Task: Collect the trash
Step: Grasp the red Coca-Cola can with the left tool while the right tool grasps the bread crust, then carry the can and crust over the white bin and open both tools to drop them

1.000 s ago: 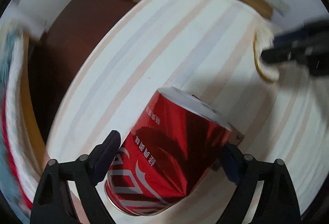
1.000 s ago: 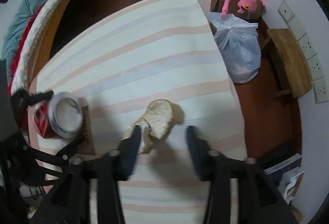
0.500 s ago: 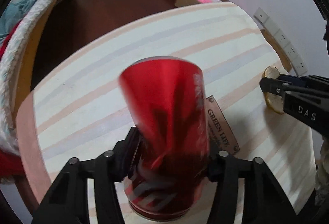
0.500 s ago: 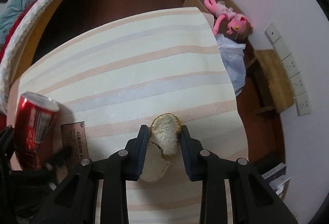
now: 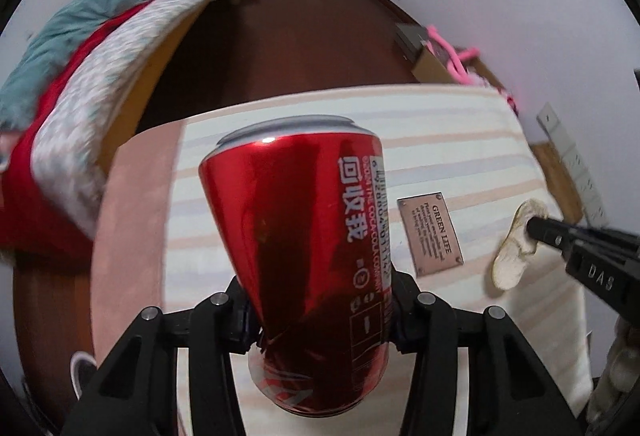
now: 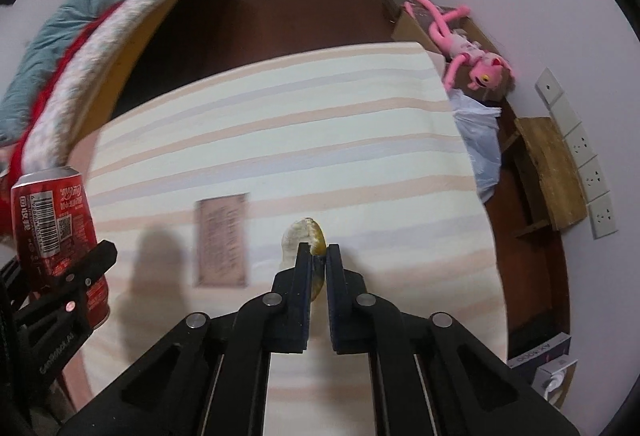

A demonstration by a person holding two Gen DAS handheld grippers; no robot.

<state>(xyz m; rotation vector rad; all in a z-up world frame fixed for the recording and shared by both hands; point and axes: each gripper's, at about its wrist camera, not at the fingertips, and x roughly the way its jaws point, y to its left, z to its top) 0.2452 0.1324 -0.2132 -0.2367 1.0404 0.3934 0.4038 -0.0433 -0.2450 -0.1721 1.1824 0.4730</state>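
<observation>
A dented red cola can (image 5: 296, 236) is held up off the striped table (image 6: 280, 124), top end away from the camera. My left gripper (image 5: 324, 296) grips its lower part, jaws still closing, pads pressing into the crumpled metal. The right wrist view shows the can (image 6: 52, 212) at the far left, clear of the cloth. My right gripper (image 6: 319, 256) is shut on a pale piece of bread (image 6: 300, 232) with a brown crust, lifted above the table. In the left wrist view the bread (image 5: 516, 248) hangs from the right gripper (image 5: 536, 228) at the right.
A brown "GREEN LIFE" plaque (image 5: 430, 232) lies flat on the cloth between the two grippers. Beyond the table's right edge are a white plastic bag (image 6: 480, 140), a pink plush toy (image 6: 468, 52) on a cardboard box, and a wooden stool (image 6: 548, 172). A bed (image 6: 80, 56) stands at left.
The left gripper closed on the lying can, rolled it upright and lifted it. The right gripper closed on the bread and raised it off the cloth.
</observation>
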